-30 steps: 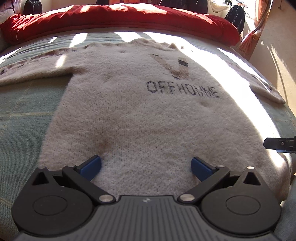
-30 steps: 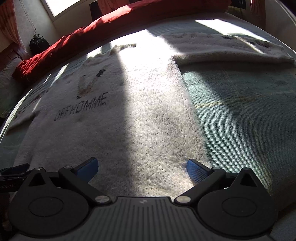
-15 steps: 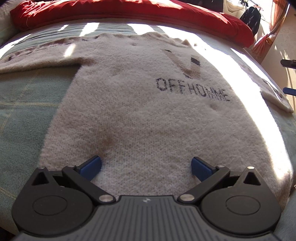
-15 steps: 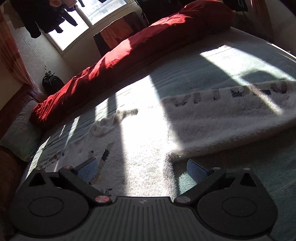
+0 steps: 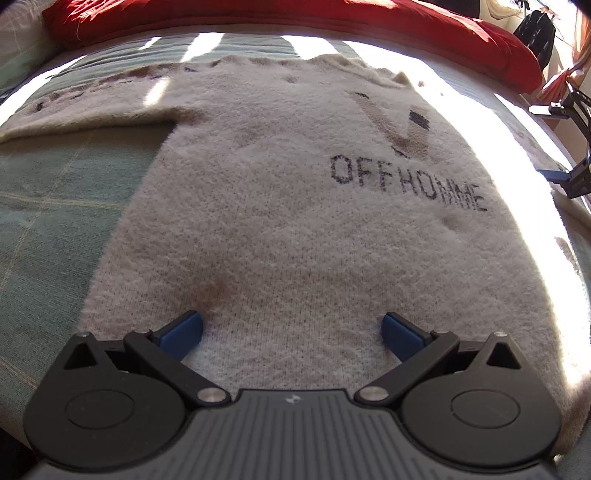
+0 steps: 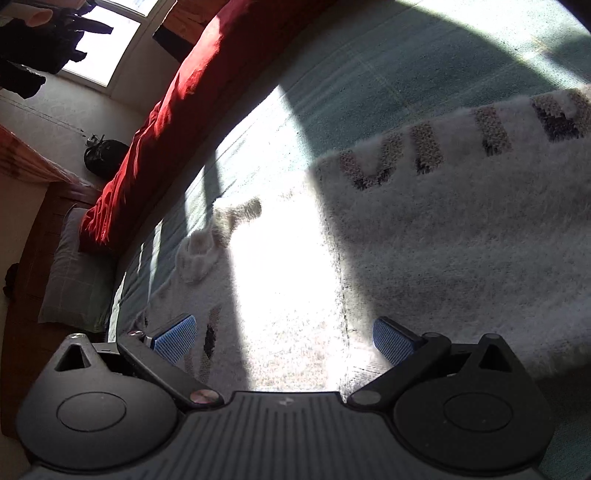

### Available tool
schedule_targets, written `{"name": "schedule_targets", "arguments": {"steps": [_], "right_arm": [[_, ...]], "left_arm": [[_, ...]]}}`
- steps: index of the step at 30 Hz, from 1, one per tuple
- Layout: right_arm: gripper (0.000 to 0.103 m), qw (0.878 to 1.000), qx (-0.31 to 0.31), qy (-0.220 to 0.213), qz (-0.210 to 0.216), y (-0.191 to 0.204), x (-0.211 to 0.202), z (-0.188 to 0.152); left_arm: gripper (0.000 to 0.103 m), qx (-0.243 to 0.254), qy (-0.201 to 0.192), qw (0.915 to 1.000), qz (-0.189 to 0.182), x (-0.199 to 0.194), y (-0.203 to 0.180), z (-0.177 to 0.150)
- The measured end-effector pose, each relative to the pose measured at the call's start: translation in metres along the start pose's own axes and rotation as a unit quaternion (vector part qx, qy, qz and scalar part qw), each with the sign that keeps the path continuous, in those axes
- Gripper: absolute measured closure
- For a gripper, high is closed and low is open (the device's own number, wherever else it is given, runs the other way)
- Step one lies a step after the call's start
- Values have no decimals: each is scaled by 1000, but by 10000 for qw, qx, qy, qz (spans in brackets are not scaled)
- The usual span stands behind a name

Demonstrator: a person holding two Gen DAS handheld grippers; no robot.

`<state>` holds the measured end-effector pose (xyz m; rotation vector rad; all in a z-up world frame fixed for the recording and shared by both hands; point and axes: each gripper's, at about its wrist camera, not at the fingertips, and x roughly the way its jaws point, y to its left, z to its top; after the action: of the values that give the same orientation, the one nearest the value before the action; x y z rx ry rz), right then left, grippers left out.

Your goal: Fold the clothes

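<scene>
A fluffy cream sweater (image 5: 295, 206) printed "OFF HOMME" lies flat, face up, on the green bedspread (image 5: 55, 206), sleeves spread to both sides. My left gripper (image 5: 291, 330) hovers open over the sweater's lower hem area, nothing between its blue pads. In the right wrist view my right gripper (image 6: 282, 338) is open above the shoulder, where the right sleeve (image 6: 461, 229) with its brown pattern joins the body (image 6: 288, 295). From the left wrist view the right gripper (image 5: 569, 173) shows at the far right edge, above the sleeve.
A red duvet (image 5: 295, 18) is bunched along the head of the bed, with a pillow (image 6: 77, 273) beside it. Strong sun stripes cross the bed. A window (image 6: 103, 40) with dark hanging clothes and a black bag (image 6: 103, 157) stand beyond the bed.
My right gripper has travelled from the sweater's lower right hem up to the right shoulder and sleeve, tilting as it went. The left gripper edged slightly forward over the hem. Both stayed open.
</scene>
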<state>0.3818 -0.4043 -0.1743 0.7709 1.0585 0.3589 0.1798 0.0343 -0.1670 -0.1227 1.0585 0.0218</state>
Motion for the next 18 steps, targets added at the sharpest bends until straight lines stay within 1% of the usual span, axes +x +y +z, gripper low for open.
{"name": "schedule_targets", "arguments": {"steps": [2, 5, 8, 11, 13, 15, 18], "right_arm": [[0, 9999, -109, -32, 55, -11, -9, -1], [0, 9997, -95, -202, -92, -38, -41, 2], [0, 9979, 47, -529, -382, -72, -81, 7], [0, 9922, 270, -857, -865, -111, -119, 14], [0, 9894, 456, -999, -952, -133, -138, 18], [0, 9861, 569, -1129, -1080, -143, -152, 22], [0, 9829, 515, -1302, -1198, -137, -158, 29]], "left_arm": [[0, -46, 47, 10000, 65, 1, -2, 2], [0, -112, 84, 9998, 152, 4, -4, 5], [0, -140, 100, 9996, 238, 5, -6, 6], [0, -154, 118, 9994, 303, 6, -8, 7], [0, -172, 145, 9992, 322, 6, -8, 8], [0, -182, 168, 9991, 332, 7, -8, 9], [0, -188, 186, 9990, 357, 7, -9, 10]]}}
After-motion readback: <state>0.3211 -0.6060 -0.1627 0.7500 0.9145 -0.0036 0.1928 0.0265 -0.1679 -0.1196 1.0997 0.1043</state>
